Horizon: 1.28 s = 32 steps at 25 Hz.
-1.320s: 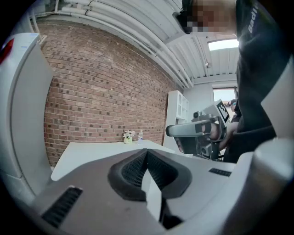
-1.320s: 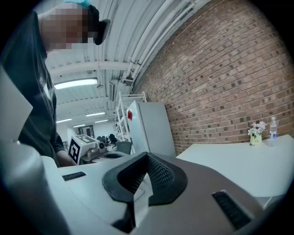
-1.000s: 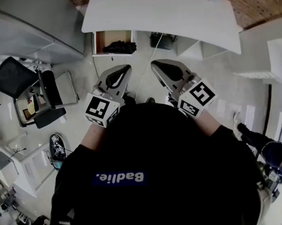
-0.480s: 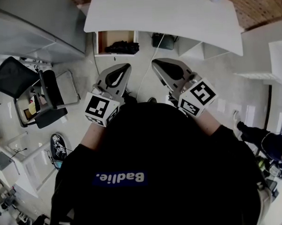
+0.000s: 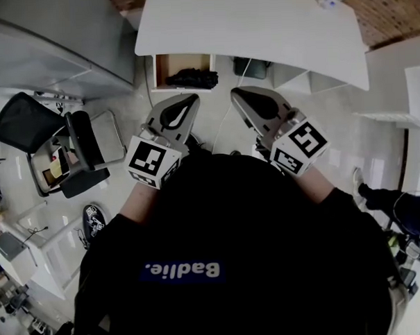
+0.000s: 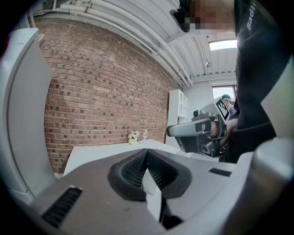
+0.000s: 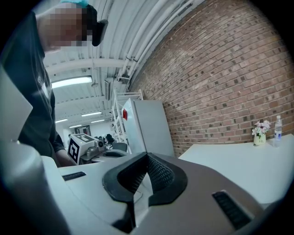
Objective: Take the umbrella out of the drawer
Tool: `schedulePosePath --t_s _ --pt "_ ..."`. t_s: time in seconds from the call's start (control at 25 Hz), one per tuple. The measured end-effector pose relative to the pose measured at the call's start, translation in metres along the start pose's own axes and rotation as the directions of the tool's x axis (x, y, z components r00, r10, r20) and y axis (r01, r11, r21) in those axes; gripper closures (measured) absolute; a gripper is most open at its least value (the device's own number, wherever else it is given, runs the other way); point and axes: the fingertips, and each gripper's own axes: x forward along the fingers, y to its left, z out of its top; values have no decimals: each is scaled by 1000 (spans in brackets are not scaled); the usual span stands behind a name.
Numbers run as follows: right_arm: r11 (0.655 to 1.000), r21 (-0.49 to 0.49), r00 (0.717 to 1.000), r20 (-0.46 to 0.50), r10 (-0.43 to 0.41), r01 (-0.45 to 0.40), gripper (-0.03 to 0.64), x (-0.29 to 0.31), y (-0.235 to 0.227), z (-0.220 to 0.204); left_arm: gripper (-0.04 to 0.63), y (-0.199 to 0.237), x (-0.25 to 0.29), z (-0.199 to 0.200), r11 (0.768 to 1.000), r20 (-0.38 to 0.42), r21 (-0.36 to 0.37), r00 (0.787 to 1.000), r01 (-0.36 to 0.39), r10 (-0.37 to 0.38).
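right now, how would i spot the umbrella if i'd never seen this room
Find the big white desk at the top of the head view. An open drawer with a wood-coloured inside sticks out from under the desk's left end. The umbrella is the black folded bundle lying across the drawer. It is the only thing in there, unlike the dark box under the desk to its right.

Left tool (image 5: 191,100), right tool (image 5: 236,93) abreast, jaws together (nothing held).
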Motion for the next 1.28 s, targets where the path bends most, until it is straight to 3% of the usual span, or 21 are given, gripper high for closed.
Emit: schedulePosePath --t_s 0.64,0.96,1.28 --pt "993 11 993 -9 -120 120 591 77 -24 16 594 102 13 -13 998 -26 21 998 59 -58" --pt "974 27 974 -7 -227 227 591 88 -38 18 592 140 22 -35 995 -72 28 993 98 -96" --pt "960 49 961 -39 -275 277 591 90 -63 14 591 158 40 -67 991 -158 44 981 123 -115"
